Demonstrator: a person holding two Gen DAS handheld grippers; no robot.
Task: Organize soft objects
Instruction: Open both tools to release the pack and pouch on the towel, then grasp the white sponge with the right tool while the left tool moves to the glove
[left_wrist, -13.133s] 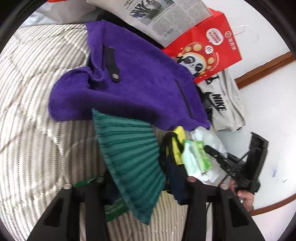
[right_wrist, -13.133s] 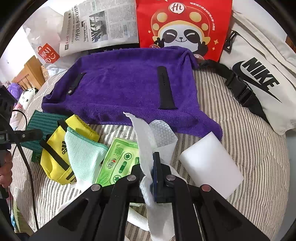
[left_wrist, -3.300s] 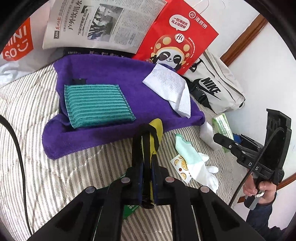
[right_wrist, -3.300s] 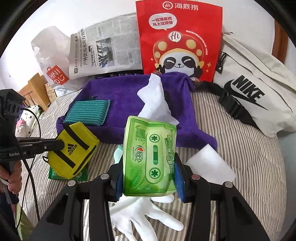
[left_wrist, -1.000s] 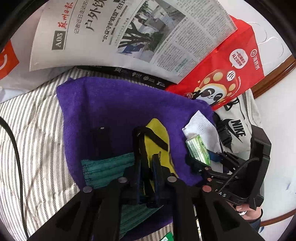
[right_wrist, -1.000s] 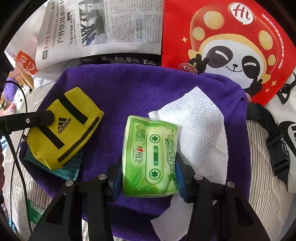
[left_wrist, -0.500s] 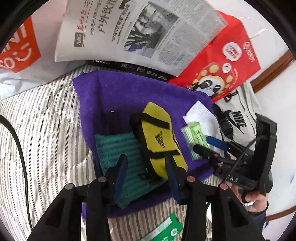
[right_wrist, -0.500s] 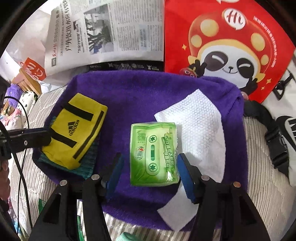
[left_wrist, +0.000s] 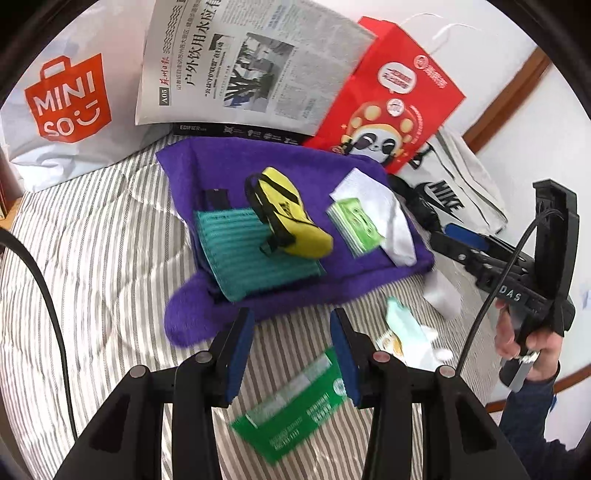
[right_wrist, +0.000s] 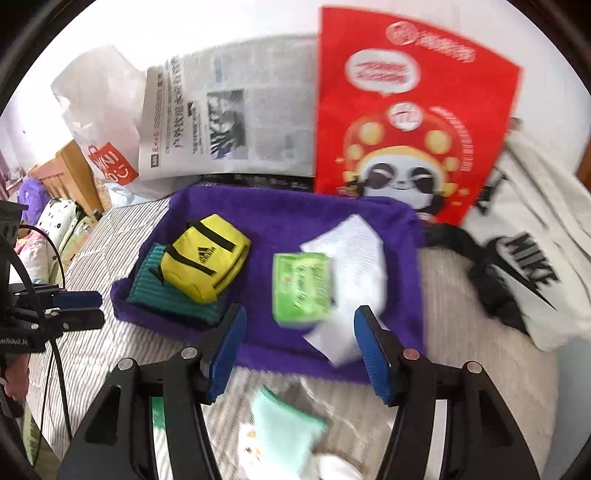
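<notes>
A purple towel (left_wrist: 295, 166) (right_wrist: 295, 218) lies on the striped bed. On it rest a teal ribbed cloth (left_wrist: 240, 254) (right_wrist: 166, 295), a yellow Adidas pouch (left_wrist: 291, 221) (right_wrist: 207, 254) on top of the cloth, a green tissue pack (left_wrist: 354, 225) (right_wrist: 301, 288) and a white paper towel (left_wrist: 384, 214) (right_wrist: 354, 266). My left gripper (left_wrist: 291, 354) is open and empty, in front of the towel. My right gripper (right_wrist: 299, 350) is open and empty over the towel's near edge. A mint cloth (left_wrist: 404, 325) (right_wrist: 284, 417) and a white glove (left_wrist: 439, 350) lie on the bed.
A green packet (left_wrist: 295, 410) lies under my left gripper. A white sponge (left_wrist: 441, 295) lies by the towel's right corner. Behind stand a red panda bag (left_wrist: 391, 92) (right_wrist: 413, 122), a newspaper (left_wrist: 240, 66), a Miniso bag (left_wrist: 62, 103) and a Nike bag (right_wrist: 535, 258).
Both grippers have let go and drawn back from the towel. The yellow pouch now lies on the teal cloth and the green tissue pack lies on the paper towel.
</notes>
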